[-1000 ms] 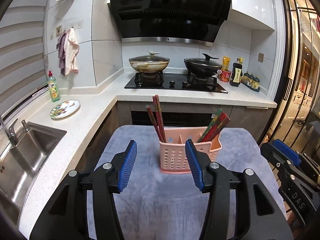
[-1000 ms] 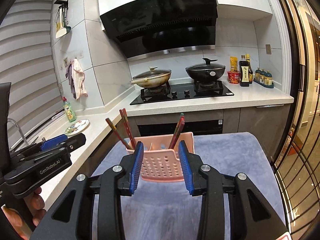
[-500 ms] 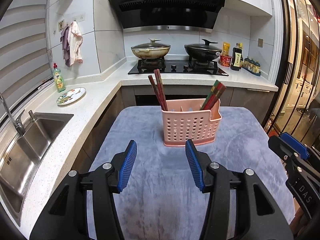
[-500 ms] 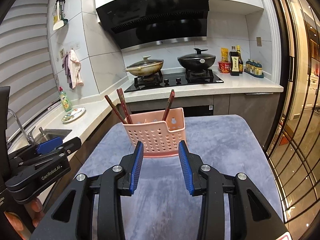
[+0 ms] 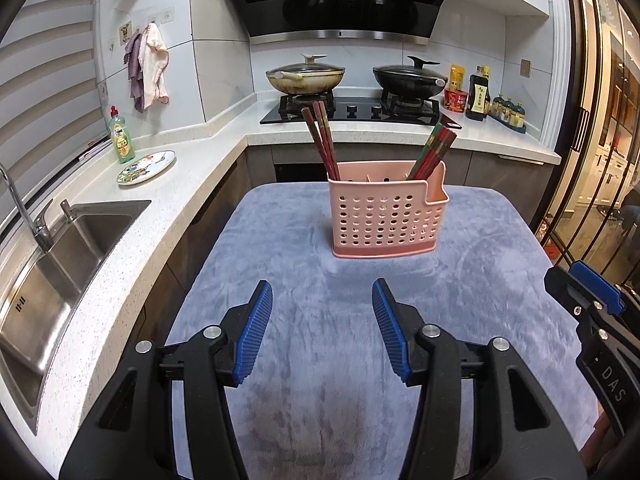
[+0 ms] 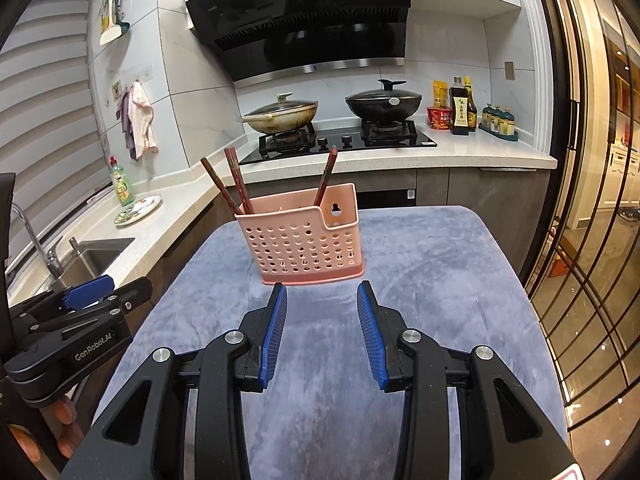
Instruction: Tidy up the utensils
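Note:
A pink perforated utensil holder point(image 5: 388, 216) point(image 6: 304, 242) stands upright on the grey-blue cloth point(image 5: 328, 320) point(image 6: 420, 280) over the table. Dark red chopsticks point(image 5: 322, 140) point(image 6: 228, 186) lean out of its left compartment. Red and green chopsticks point(image 5: 434, 152) point(image 6: 326, 176) lean out of its right compartment. My left gripper point(image 5: 322, 302) hangs open over the cloth, short of the holder, with nothing between its fingers. My right gripper point(image 6: 322, 304) is also open and empty, its tips just in front of the holder's base. Each gripper shows at the edge of the other's view.
A steel sink point(image 5: 52, 272) with a tap lies at the left. On the counter stand a green soap bottle point(image 5: 121, 136) and a patterned plate point(image 5: 147, 167). Two lidded pans point(image 5: 306, 74) sit on the hob behind, sauce bottles point(image 5: 478, 98) to their right. A glass door point(image 5: 600, 160) is at right.
Both grippers have drawn back from the holder and sunk toward the cloth, and both views tilt further down. The holder looks farther from the fingertips. The jaws look unchanged.

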### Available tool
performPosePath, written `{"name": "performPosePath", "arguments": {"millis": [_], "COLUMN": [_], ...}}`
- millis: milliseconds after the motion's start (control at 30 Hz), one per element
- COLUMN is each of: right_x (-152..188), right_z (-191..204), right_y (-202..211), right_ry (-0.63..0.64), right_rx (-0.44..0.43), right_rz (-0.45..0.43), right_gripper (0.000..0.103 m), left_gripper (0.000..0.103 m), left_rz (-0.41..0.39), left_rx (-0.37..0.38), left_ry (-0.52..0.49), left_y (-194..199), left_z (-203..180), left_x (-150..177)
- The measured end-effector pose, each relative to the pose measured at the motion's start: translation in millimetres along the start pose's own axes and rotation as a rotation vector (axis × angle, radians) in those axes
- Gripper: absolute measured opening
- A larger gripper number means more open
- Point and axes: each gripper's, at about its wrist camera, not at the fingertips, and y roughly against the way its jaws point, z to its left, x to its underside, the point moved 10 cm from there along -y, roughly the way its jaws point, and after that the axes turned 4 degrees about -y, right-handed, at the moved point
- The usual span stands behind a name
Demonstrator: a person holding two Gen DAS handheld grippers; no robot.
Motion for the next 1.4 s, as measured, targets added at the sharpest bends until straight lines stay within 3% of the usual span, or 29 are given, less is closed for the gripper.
{"name": "performPosePath", "arguments": {"millis": [100,400,767,900,1033,1400], "right_x": [6,16,20,21,21,24], "right_z": [3,9,11,10,8,1], "right_y": [-3,-10,-18,-20,-22,-28], "right_ry": [0.008,0.031,0.050,0.054,0.048,0.026], "right_rx": [0.000,0.008,0.050,0.059,0.065,0.080], "right_rz": [0.014,0.042,0.051,0.051,0.052,0.068], "right_gripper": [0.045,0.046,0.060,0.077,0.084,0.085], "left_gripper": [0.055,0.061,0.067,0.085,0.087,0.089], "left_rz": [0.010,0.040,0.069,0.066,0.067,0.089], "left_rx": [-0.003,-0.011,-0.024,-0.034,-0.043,-0.042], "left_ry": [-0.001,-0.007,-0.007,0.000,-0.003,0.000], "left_y": [-2,-12,-23,-23,-25,-33], "left_z": [0,2,5,5,6,5], "left_x": [6,21,31,32,32,36]}}
